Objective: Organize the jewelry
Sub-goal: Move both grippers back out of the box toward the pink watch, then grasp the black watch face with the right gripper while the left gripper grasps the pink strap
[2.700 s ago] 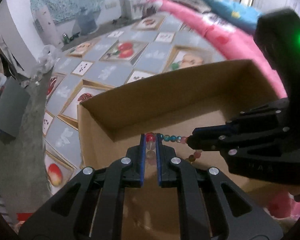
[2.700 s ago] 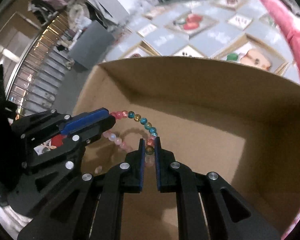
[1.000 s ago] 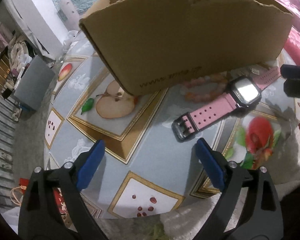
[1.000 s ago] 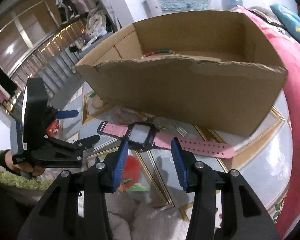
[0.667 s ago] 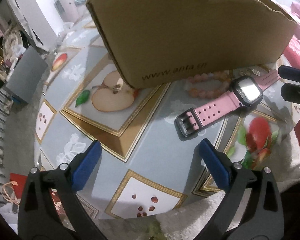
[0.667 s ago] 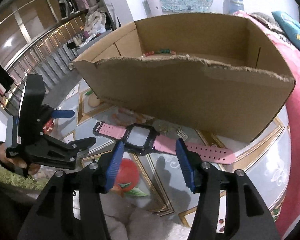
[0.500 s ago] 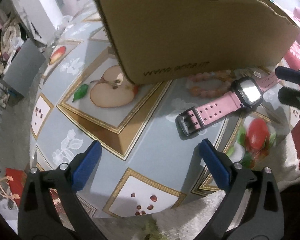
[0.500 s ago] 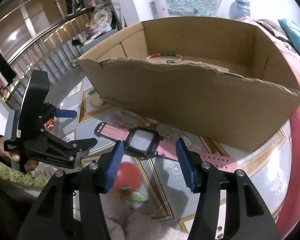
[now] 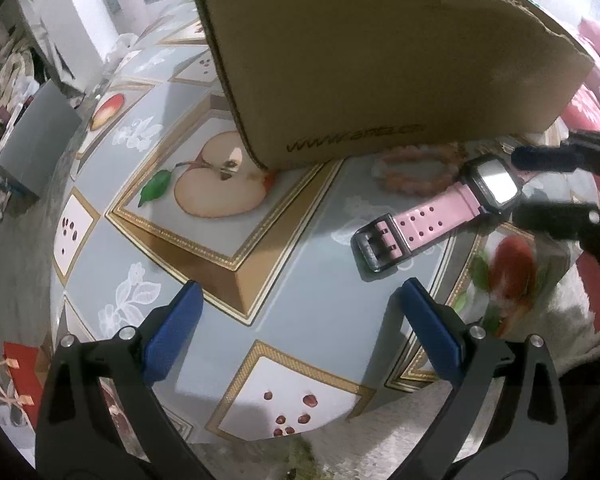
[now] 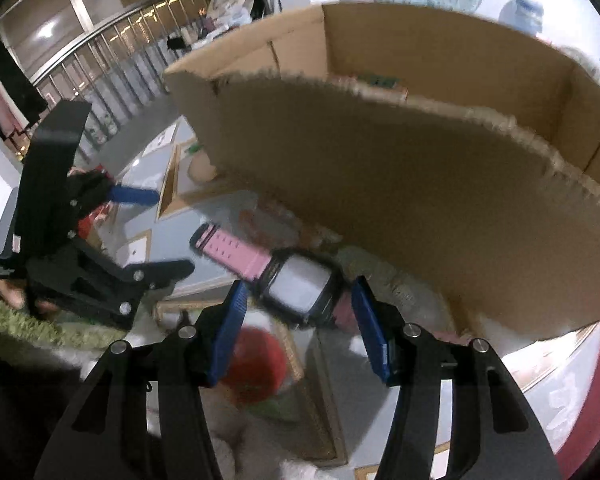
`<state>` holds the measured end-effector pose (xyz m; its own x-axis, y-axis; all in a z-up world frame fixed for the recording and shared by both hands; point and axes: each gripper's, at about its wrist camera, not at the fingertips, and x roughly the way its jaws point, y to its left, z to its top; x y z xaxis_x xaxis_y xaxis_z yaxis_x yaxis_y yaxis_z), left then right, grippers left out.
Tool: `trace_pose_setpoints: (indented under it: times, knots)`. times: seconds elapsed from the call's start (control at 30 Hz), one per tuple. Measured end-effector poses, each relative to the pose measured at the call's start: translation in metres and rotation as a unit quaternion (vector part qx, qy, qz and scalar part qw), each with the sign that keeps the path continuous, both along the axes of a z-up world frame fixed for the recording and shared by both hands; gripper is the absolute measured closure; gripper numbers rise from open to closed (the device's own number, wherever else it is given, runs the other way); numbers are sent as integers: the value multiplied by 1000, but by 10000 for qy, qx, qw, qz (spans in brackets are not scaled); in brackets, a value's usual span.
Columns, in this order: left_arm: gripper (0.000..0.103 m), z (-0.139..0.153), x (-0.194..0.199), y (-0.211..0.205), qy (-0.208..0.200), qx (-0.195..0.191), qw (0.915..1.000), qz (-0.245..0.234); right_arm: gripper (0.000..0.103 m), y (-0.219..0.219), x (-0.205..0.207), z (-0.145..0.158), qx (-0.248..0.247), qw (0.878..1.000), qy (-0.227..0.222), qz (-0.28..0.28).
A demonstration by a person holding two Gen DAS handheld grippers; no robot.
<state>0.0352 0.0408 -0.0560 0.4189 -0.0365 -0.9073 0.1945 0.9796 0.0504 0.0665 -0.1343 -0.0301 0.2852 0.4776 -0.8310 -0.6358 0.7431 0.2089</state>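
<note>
A pink-strapped watch (image 9: 440,216) with a black square face lies on the table in front of the cardboard box (image 9: 380,60). A pink bead bracelet (image 9: 416,168) lies between the watch and the box wall. My left gripper (image 9: 300,320) is open and empty, well short of the watch buckle. My right gripper (image 10: 298,300) is open, its blue pads on either side of the watch face (image 10: 300,284); it also shows at the right of the left wrist view (image 9: 548,184). A multicoloured bead bracelet (image 10: 376,80) lies inside the box (image 10: 400,168).
The table (image 9: 172,264) carries a fruit-patterned cloth, and its front edge runs just below my left fingers. A green rug (image 10: 40,320) and a white fluffy cover lie below. A metal railing (image 10: 112,72) and clutter stand at the far left.
Both grippers let go of the multicoloured bracelet in the box and withdrew, open. In the last half second my right gripper moved in close around the watch face; my left barely moved.
</note>
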Motion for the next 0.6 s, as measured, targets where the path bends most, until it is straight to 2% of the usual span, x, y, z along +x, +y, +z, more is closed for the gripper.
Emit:
trace_pose_setpoints:
  times: [0.1,0.3,0.4,0.43,0.6]
  knots:
    - [7,1,-1,-5,-13,10,10000,-57,50,-1,-6,2,-36,10000,36,71]
    - [7,2,-4,-9,-42,15,9999,-90,50,3,1,9,-190,9993,-309,79]
    - [7,3,-6,-8,-106,-44,9999,-88,50,15,-1,6,-517,9968,-511,326]
    - [7,4,-8,-6,-139,-68,9998,-92,50,20,-5,3,-761,9939,-653,457]
    - [8,12,-20,-3,-574,-68,9983,-105,50,32,-19,-5,-1378,9820,-1053,746]
